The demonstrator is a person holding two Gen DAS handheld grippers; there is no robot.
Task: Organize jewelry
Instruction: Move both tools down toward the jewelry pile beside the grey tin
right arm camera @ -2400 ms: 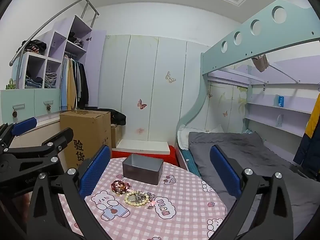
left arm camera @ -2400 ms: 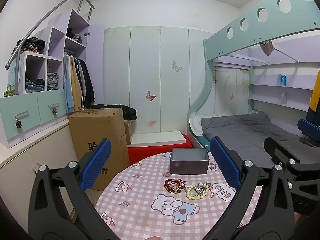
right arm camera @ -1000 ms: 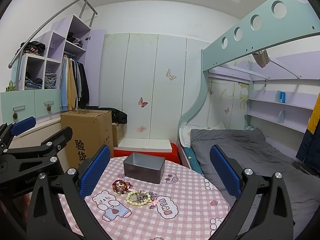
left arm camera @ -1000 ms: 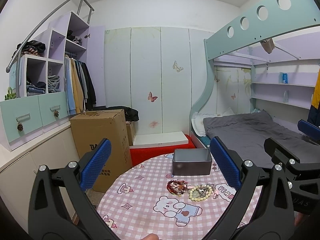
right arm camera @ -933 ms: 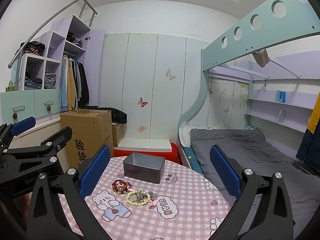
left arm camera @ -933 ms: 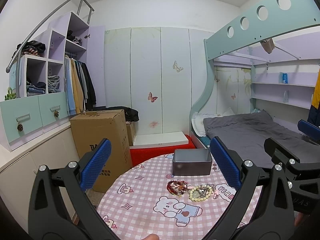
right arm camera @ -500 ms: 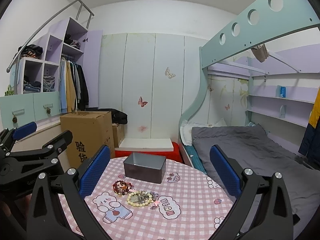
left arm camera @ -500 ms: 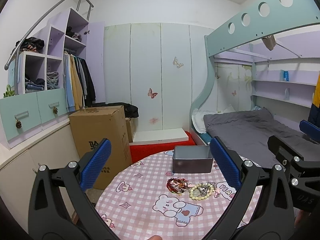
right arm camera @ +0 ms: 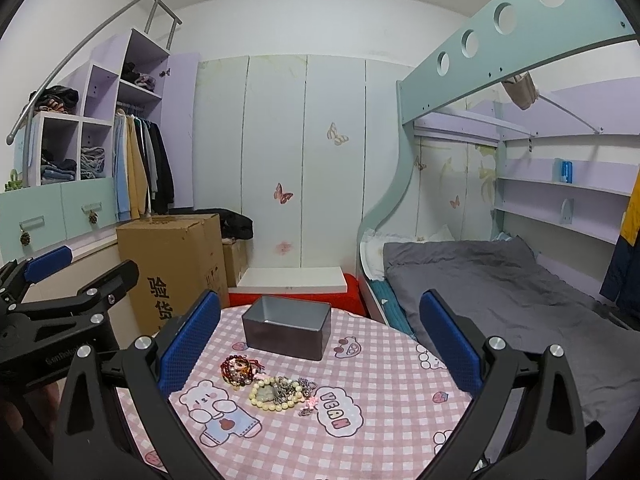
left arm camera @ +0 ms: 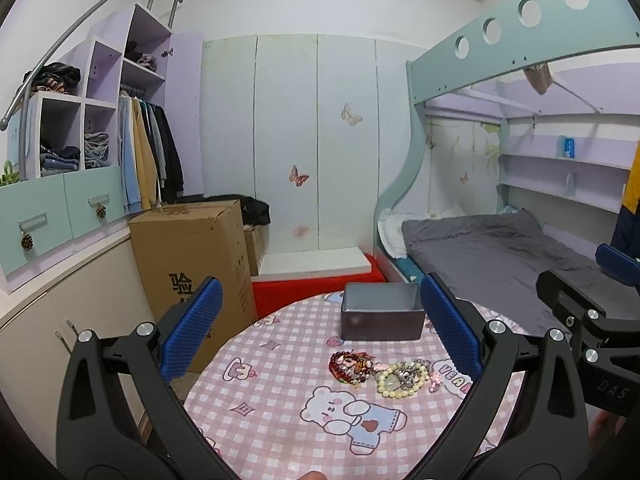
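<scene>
Left wrist view: the left gripper (left arm camera: 320,328), jaws spread wide with textured blue pads, hovers over a round table (left arm camera: 280,424) in pink gingham cloth. Nearest lie a red bead bracelet (left arm camera: 350,365) and pale bead bracelet (left arm camera: 398,378); beyond, a rectangular grey metal tin (left arm camera: 382,317). Only the right wrist view shows its empty inside; the right gripper (right arm camera: 320,340) gapes too.

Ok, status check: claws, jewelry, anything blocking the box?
Left claw open, empty. Right claw open, empty. Jewelry pile on the checked tablecloth, none in the grey tin box yet. Path clear.
</scene>
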